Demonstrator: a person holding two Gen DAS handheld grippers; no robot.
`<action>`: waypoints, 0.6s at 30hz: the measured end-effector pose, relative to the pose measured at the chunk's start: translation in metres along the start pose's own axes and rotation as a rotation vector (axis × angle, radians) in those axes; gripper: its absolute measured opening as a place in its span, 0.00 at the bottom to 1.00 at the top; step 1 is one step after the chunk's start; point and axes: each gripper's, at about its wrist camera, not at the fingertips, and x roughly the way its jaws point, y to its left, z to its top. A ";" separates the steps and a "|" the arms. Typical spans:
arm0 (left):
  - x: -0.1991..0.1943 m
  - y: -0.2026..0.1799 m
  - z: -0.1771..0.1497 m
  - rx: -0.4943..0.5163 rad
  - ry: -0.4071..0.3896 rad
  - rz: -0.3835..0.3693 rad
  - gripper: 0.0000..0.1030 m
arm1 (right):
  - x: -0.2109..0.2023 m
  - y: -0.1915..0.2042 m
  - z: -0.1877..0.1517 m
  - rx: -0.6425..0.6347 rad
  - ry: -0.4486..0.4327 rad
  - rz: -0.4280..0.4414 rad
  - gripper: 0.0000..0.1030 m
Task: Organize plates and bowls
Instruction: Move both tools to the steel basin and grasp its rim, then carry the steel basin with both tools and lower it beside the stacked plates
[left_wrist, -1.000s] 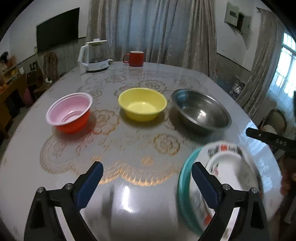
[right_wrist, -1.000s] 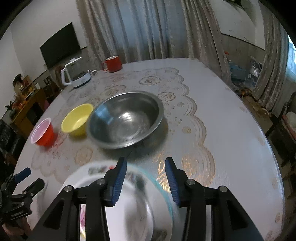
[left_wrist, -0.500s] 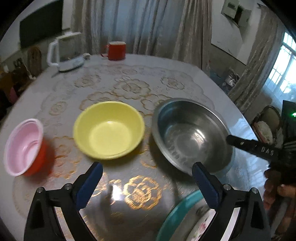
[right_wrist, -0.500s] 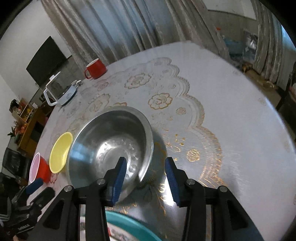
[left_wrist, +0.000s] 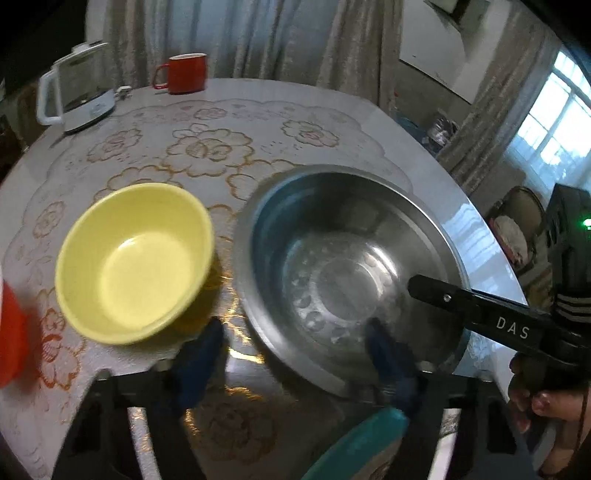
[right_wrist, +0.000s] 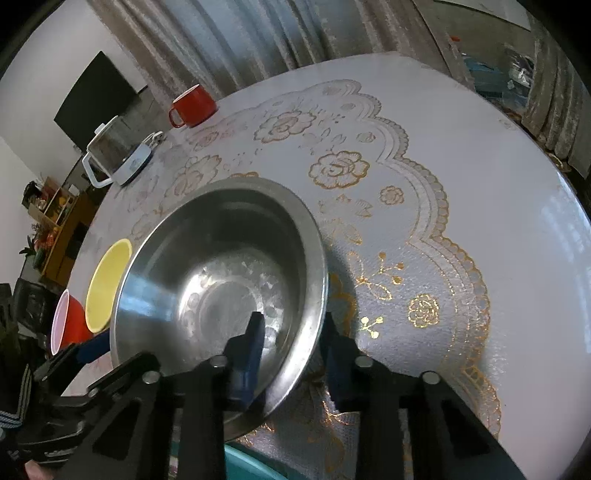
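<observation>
A large steel bowl (left_wrist: 351, 258) (right_wrist: 221, 280) stands on the table beside a yellow bowl (left_wrist: 136, 262) (right_wrist: 107, 284) and a red bowl with pink inside (right_wrist: 64, 326), whose edge shows blurred at the far left (left_wrist: 11, 332). My left gripper (left_wrist: 295, 350) is open; its jaws straddle the steel bowl's near left rim. My right gripper (right_wrist: 291, 343) is open, one finger inside the steel bowl's right rim and one outside. A teal plate's edge (left_wrist: 354, 443) (right_wrist: 247, 465) lies just below both grippers.
A red mug (left_wrist: 184, 74) (right_wrist: 194, 105) and a clear kettle (left_wrist: 77, 96) (right_wrist: 118, 151) stand at the table's far side. The lace-patterned tablecloth (right_wrist: 406, 221) stretches to the right. Curtains and a chair lie beyond the table edge.
Both grippers have moved forward from above the stacked plates to the steel bowl. My right gripper's fingers now straddle its rim. The plates have dropped to the frames' bottom edge.
</observation>
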 end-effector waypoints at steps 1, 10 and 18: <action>0.002 -0.003 -0.001 0.015 0.002 -0.007 0.57 | 0.000 -0.001 -0.001 0.000 -0.003 0.013 0.23; -0.011 -0.017 -0.005 0.096 -0.039 -0.008 0.44 | -0.011 0.004 -0.011 -0.024 -0.037 0.028 0.18; -0.050 -0.028 -0.014 0.105 -0.103 -0.015 0.44 | -0.052 0.017 -0.020 -0.061 -0.108 0.012 0.18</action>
